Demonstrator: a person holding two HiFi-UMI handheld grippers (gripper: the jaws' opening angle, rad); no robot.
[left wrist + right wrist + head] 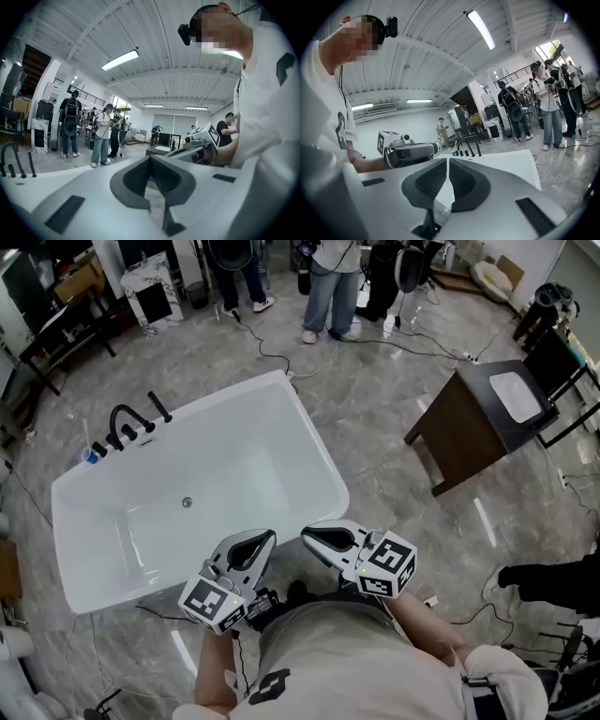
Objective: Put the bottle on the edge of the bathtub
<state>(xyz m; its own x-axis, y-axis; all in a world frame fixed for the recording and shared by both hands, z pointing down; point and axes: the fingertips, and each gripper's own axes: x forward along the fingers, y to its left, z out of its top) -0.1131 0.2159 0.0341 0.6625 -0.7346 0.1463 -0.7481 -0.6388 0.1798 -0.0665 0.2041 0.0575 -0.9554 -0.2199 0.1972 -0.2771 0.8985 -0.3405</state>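
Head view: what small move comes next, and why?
Probably reach the left gripper toward the faucet: what looks like the bottle, blue-topped, stands beside it on the bathtub rim, while that gripper and the right gripper hang shut and empty.

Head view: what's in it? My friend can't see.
A person holds a left gripper and a right gripper, both shut and empty, near the closest rim of a white bathtub on a grey floor. A black faucet sits at its left end.

A big industrial hall staged with bathroom fittings: a freestanding white bathtub (281,382) at centre left on a marble-look floor (375,427). Loose cables (272,360) trail above it, a washbasin cabinet (487,413) stands at right, people (333,287) carrying gear gather at top, and strip lights (121,60) hang overhead.
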